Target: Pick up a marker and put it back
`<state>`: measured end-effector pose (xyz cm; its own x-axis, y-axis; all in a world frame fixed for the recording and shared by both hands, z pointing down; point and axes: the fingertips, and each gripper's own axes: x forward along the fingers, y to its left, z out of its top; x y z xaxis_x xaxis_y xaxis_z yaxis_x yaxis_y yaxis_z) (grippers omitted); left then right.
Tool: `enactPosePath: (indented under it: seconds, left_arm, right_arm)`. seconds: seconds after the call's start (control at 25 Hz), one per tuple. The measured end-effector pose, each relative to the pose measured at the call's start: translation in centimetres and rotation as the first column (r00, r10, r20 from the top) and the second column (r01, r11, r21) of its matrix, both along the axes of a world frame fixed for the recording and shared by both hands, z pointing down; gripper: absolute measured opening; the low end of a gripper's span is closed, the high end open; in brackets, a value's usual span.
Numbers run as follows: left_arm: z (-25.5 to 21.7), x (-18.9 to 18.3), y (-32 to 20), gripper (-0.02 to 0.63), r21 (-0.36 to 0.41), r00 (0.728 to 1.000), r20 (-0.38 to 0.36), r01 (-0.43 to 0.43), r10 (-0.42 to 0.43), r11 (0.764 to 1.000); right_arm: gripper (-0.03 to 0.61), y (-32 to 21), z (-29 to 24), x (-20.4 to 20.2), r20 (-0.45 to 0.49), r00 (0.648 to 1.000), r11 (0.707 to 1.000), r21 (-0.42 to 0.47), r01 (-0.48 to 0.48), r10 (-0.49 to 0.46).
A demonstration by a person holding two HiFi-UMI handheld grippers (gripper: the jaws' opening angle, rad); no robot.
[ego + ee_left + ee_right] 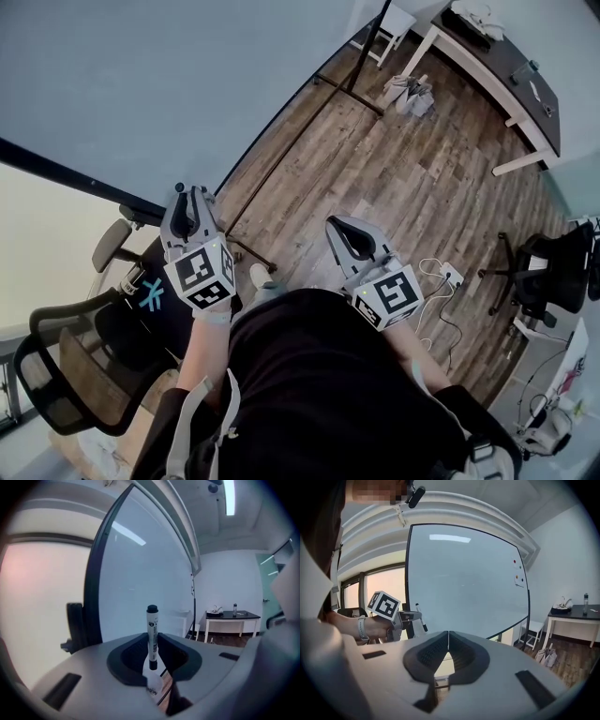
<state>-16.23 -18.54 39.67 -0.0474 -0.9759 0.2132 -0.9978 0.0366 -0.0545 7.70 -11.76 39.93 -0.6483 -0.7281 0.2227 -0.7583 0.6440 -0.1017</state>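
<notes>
The left hand-held gripper (190, 197) is pinching a thin white plastic marker with a black cap (152, 620), holding it upright near the big whiteboard (140, 569). The right hand-held gripper (448, 639) is resting closed and empty. The smooth marker could be tipping or slipping out if the pinch is getting loose.

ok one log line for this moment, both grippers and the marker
left gripper: shut on marker, cap end sticking up past the jaws | right gripper: shut, empty | backdrop: whiteboard | step: marker picked up, not yet put back
</notes>
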Motion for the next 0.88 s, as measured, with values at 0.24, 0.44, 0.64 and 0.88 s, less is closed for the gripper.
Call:
enactPosePath:
  seconds: [0.24, 0.44, 0.64, 0.88]
  left_arm:
    - [-3.4, 4.3, -0.6, 0.071, 0.06, 0.986, 0.055, -0.163, 0.16, 0.985]
    - [-4.6, 8.6, -1.3, 0.071, 0.074, 0.944, 0.049, -0.329, 0.326, 0.941]
    - [-4.9, 13.0, -0.9, 0.071, 0.074, 0.881, 0.052, -0.473, 0.471, 0.878]
    - [-4.4, 17.2, 0.4, 0.071, 0.072, 0.788, 0.005, -0.615, 0.616, 0.786]
  right_arm:
    - [0.017, -0.4, -1.5, 1.5, 0.015, 0.998, 0.998, 0.037, -0.06, 0.06]
    - [0.017, -0.5, -2.6, 3.6, 0.023, 0.991, 0.989, 0.063, -0.134, 0.133]
    - [0.017, 0.3, -3.3, 5.9, 0.025, 0.979, 0.976, 0.08, -0.203, 0.202]
    - [0.017, 1.8, -3.3, 7.7, 0.024, 0.964, 0.961, 0.078, -0.265, 0.264]
